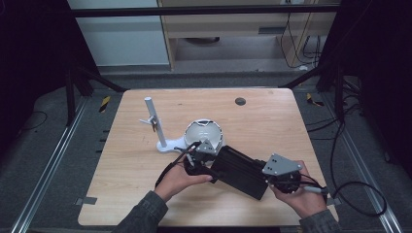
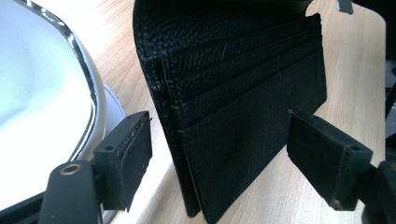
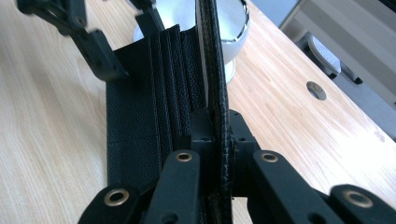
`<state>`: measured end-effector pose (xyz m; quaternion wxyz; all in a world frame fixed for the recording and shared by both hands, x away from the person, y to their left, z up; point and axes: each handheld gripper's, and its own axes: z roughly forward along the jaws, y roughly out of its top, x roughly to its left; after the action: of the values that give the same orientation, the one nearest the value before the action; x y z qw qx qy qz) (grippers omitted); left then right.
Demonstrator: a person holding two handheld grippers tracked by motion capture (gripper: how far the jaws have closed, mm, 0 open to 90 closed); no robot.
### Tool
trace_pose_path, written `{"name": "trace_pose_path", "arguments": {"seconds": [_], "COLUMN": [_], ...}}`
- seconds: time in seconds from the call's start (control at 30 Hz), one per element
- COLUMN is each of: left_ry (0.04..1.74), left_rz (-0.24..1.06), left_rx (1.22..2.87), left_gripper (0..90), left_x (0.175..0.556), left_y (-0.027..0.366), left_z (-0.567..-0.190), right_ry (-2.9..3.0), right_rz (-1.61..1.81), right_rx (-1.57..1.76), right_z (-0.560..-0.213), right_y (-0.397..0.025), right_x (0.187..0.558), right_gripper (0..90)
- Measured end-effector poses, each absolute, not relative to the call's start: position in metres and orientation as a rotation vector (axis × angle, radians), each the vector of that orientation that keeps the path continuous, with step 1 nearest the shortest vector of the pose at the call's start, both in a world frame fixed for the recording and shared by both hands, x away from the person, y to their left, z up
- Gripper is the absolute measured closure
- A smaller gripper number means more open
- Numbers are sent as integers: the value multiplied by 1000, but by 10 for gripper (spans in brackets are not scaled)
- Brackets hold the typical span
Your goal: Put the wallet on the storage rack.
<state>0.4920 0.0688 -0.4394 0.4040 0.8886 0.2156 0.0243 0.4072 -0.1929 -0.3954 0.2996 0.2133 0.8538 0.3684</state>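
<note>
Black leather is what both tools work on: a long wallet lies between the two grippers on the pale wooden table.

Furthest left, beyond and to the left of the left gripper, a white stand rises upright from its base. The left gripper, held in the person's left hand, sits at the near-left end of the wallet. In the left gripper view its jaws stand spread wide, one on each side of the wallet, with a clear gap to both pads, so it is released and grips nothing. That view shows the wallet's inner face with its rows of card slots, standing on edge on the table. Just beyond this gripper is a white bowl with a shiny rim, close to the wallet's end.

To the right, the right gripper sits in the person's right hand at the wallet's other end. In the right gripper view its jaws are clenched on the raised upper flap of the wallet, pinching the leather between the pads, while the slotted half lies flat to the left of this gripper.
</note>
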Motion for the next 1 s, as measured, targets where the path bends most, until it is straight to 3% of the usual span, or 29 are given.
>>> {"name": "trace_pose_path", "arguments": {"seconds": [0.13,0.23,0.67,1.0], "left_ry": [541,547,547,540], "left_rz": [42,17,-117,50], "left_rx": [2243,2230,2143,2187], "left_gripper": [231,286,785,806], "left_x": [495,497,493,481], "left_y": [68,68,76,72], "left_z": [-441,-440,-417,-387], "right_ry": [2260,2249,2242,2244], "right_rz": [1008,1025,1074,1035], "right_rx": [558,556,543,549], "right_z": [-391,-390,-389,-394], "right_y": [-193,-194,-201,-204], "right_x": [405,405,404,404], "right_gripper": [847,847,842,790]}}
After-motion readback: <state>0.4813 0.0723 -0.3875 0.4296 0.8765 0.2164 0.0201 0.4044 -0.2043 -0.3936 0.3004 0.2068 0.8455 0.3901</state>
